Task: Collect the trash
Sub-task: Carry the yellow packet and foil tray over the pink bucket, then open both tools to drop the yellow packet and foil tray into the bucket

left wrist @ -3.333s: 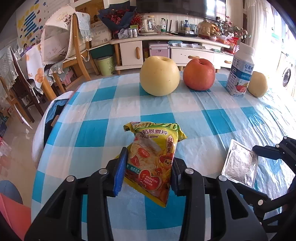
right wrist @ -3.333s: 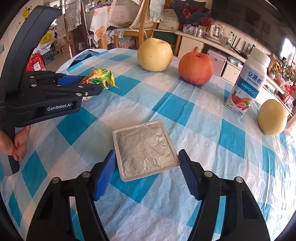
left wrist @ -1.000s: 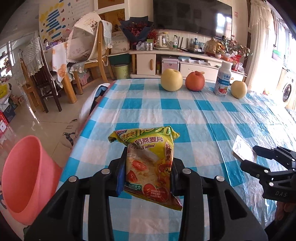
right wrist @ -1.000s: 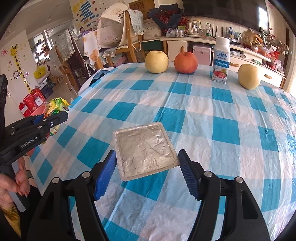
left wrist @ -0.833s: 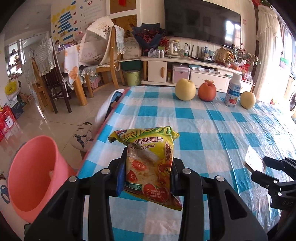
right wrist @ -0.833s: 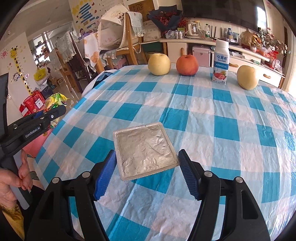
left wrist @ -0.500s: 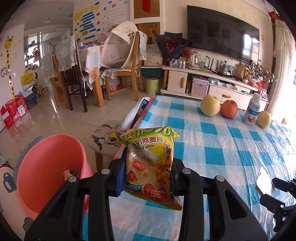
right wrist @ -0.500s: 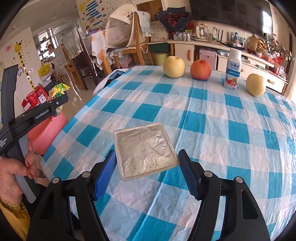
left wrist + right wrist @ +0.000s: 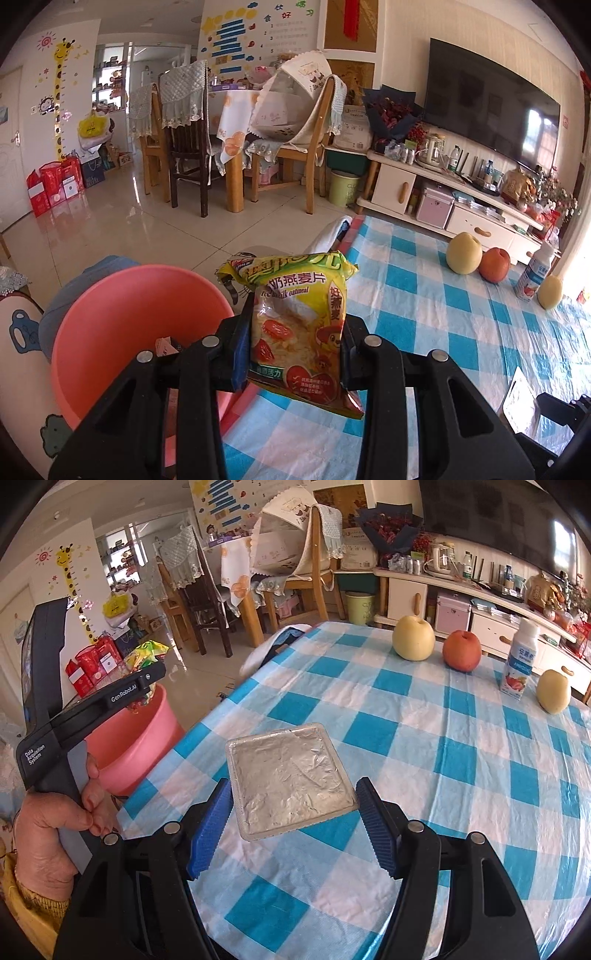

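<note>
In the left wrist view, the left gripper is clamped narrowly on a yellow oatmeal packet, its blue pads pressing both sides so the packet stands upright between them, clear of the table. Just beyond and to the left of the fingers sits a pink bin on the floor beside the table edge, with a few scraps visible inside it; the packet hangs near the bin's right rim, over the corner of the blue-and-white checked tablecloth. In the right wrist view, the right gripper stands about half open and grips a square foil-lidded tray by its two side edges, the tray tilted and held above the tablecloth. To its left, a hand holds the left gripper's handle, with the packet's top showing over the pink bin. Farther along the table stand a yellow pear, a red apple, a yogurt bottle with a strawberry label and a second pear, set in a row near the far edge. Beyond them are a white TV cabinet, a television, wooden chairs and a small green waste bin.
</note>
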Demonstrator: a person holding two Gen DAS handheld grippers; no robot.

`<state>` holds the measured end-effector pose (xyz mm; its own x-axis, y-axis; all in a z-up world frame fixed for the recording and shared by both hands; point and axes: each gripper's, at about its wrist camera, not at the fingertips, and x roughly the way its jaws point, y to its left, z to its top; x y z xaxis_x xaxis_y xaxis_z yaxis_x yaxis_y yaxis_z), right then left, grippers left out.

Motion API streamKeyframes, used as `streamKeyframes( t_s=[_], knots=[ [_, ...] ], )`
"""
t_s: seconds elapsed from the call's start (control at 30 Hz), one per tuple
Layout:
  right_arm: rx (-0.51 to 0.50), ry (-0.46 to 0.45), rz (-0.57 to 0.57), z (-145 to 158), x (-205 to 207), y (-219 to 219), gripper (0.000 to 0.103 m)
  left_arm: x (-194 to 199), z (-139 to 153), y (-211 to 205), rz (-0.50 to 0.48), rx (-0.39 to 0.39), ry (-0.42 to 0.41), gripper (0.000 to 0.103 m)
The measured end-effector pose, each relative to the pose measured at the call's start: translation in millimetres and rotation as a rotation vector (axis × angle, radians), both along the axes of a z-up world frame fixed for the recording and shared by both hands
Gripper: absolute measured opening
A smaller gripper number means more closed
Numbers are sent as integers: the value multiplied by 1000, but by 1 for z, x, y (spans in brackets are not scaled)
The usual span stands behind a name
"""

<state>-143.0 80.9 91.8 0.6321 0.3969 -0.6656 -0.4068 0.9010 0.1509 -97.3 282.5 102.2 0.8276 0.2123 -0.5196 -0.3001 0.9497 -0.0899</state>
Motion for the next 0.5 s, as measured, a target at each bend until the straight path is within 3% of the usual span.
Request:
streamKeyframes(
  t_s=[0.5],
  knots=[
    [-19, -32, 165, 22, 17, 97, 69, -6, -1, 75, 214, -147, -26, 38]
  ],
)
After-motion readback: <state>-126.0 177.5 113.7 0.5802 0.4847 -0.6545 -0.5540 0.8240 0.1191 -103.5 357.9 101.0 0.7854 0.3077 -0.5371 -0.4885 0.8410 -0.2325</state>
